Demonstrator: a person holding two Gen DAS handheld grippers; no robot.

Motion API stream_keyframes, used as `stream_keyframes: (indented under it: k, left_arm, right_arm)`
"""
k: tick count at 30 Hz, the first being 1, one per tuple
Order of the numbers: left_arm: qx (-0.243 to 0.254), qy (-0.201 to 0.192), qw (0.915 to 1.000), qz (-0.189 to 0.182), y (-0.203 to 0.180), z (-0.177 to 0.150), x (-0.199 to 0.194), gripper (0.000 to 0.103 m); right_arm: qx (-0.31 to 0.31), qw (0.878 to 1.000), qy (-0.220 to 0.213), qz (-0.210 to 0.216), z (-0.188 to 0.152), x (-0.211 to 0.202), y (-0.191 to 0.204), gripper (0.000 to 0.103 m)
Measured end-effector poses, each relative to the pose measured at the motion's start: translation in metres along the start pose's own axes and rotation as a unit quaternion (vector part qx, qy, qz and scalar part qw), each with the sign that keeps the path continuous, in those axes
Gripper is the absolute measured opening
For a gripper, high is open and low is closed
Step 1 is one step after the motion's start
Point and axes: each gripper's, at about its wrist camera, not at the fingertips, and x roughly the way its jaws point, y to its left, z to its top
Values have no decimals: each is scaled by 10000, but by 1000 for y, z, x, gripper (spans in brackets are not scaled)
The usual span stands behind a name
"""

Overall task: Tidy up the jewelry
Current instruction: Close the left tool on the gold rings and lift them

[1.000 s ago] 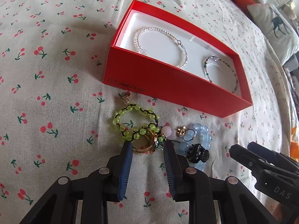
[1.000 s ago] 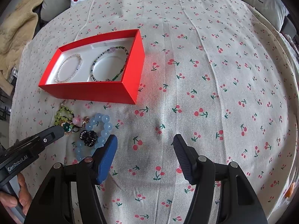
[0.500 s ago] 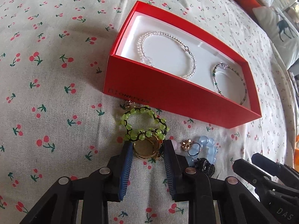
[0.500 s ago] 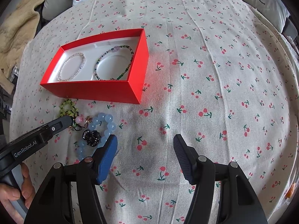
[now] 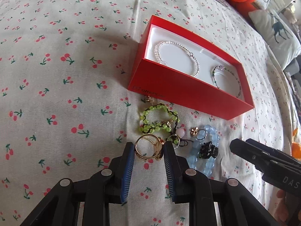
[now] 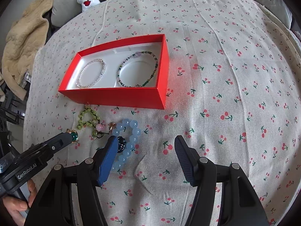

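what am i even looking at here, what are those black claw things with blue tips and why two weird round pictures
No robot here: a person carries a hand-held gripper in each hand, two black fingers with blue pads. Each one has a fisheye camera looking forward along its fingers, hence two bulging pictures.

The left hand-held gripper has its pads closed around a gold metal ring, which carries a green stone in the other view. The right hand-held gripper is open and holds nothing.

Everything lies on a cherry-print cloth. An open red cardboard box with a white lining holds a clear bead bracelet and a dark green bead bracelet. In front of it lie a lime-green bead bracelet, a pale blue bead bracelet, a small black flower-shaped piece and a few small trinkets.
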Motion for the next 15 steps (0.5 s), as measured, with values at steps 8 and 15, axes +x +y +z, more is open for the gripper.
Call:
stream_keyframes:
  k: [8,15]
  left_arm:
    - [-105,-18,9999,87,19,-6,-11,25]
    - [-170,57,9997,175,26,-7,-7,26]
  right_arm:
    - [-221,9995,56,235,2,11,23,41]
    - [-288,9988,272,283,3,31,35,30]
